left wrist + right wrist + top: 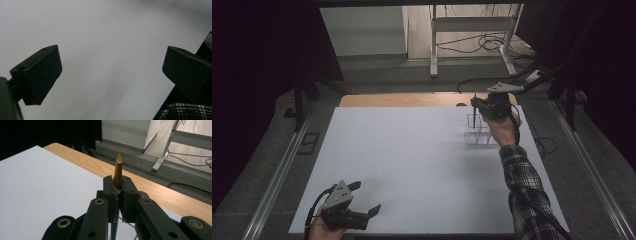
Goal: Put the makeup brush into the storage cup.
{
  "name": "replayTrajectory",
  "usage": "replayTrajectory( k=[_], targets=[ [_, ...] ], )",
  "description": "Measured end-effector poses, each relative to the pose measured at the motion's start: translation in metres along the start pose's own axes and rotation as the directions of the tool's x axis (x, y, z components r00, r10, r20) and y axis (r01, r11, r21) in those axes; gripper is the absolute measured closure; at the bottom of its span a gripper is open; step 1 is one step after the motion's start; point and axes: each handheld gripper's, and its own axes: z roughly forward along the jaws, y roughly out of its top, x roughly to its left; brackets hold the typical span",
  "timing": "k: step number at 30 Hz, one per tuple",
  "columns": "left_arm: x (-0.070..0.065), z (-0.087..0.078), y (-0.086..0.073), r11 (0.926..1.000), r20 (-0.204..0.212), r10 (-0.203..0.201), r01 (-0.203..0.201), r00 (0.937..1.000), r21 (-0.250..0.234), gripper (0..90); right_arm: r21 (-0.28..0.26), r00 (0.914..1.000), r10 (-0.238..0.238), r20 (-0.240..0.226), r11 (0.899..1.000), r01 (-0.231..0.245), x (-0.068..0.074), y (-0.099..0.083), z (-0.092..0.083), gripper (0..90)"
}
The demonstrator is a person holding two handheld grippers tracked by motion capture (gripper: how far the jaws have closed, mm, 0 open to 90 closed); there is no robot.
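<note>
dim room | white table (412, 165) evenly lit | edges black | soft blur

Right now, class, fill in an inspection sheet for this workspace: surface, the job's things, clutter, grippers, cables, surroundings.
Surface: white board on a wooden table.
Job's things: gold-tipped pen, upright above a clear compartment organizer.
Clutter: nothing seen.
Grippers: right gripper shut on the pen; left gripper open, holding nothing, near the board's front edge.
Cables: loose loops on the floor behind the table.
Surroundings: white desk frame, dark curtains at the sides.
</note>
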Motion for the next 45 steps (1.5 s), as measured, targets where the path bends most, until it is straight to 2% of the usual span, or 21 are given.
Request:
replayTrajectory(
  k=[24, 34, 38, 40, 42, 45],
  targets=[
    [0.000, 0.000, 0.000, 1.0000, 0.003, 0.001, -0.001, 1.0000, 0.001, 3.1, 0.041, 0.9998, 0.018, 0.005, 0.999, -0.018, -0.002, -0.021, 0.012, 83.6],
    [0.000, 0.000, 0.000, 1.0000, 0.003, 0.001, -0.001, 1.0000, 0.001, 3.2, 0.065, 0.9992, 0.038, 0.013, 0.997, -0.039, -0.004, -0.029, 0.017, 83.1],
    [0.000, 0.000, 0.000, 1.0000, 0.003, 0.002, -0.002, 1.0000, 0.003, 3.2, 0.075, 0.9990, 0.044, 0.002, 0.996, -0.044, -0.005, -0.030, 0.019, 82.4],
    [0.000, 0.000, 0.000, 1.0000, 0.002, 0.003, -0.003, 1.0000, 0.004, 3.2, 0.076, 0.9991, 0.042, 0.010, 0.996, -0.043, -0.004, -0.029, 0.019, 73.6],
    [0.000, 0.001, 0.000, 1.0000, 0.003, 0.003, -0.003, 1.0000, 0.003, 3.2, 0.078, 0.9989, 0.048, -0.002, 0.996, -0.047, -0.003, -0.027, 0.020, 55.7],
    [0.000, 0.001, 0.000, 1.0000, 0.002, 0.003, -0.003, 1.0000, 0.004, 3.2, 0.094, 0.9989, 0.040, 0.022, 0.995, -0.042, -0.002, -0.024, 0.024, 29.8]
  ],
)
